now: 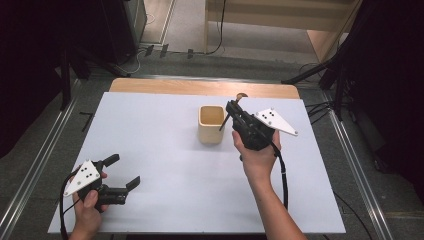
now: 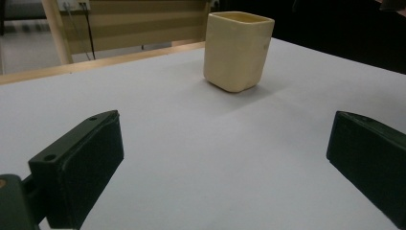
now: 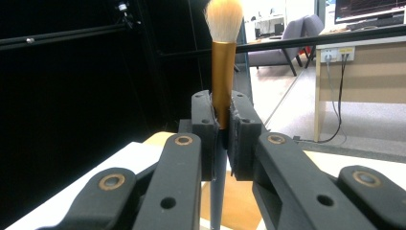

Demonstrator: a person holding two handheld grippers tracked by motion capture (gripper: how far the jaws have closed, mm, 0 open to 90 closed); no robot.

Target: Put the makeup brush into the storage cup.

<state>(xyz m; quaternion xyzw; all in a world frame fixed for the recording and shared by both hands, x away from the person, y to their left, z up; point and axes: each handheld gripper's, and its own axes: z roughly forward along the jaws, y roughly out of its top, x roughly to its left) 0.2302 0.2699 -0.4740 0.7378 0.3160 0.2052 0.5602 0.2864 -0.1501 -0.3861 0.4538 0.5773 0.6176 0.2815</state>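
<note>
A cream square cup (image 1: 211, 123) stands upright on the white table (image 1: 165, 165), right of its middle. My right gripper (image 1: 231, 108) hovers just right of the cup, shut on a makeup brush (image 1: 235, 105). In the right gripper view the brush (image 3: 223, 57) stands upright between the pads, with a gold ferrule, pale bristles on top and a dark handle hanging below. My left gripper (image 1: 125, 172) rests low at the front left with its jaws wide apart and nothing between them. Its own view has the cup (image 2: 237, 50) well ahead, beyond the black fingers (image 2: 84, 167).
A wooden strip (image 1: 200, 87) runs along the table's far edge. Beyond it lie floor cables and dark stands (image 1: 320, 70). The white surface between the two grippers is bare.
</note>
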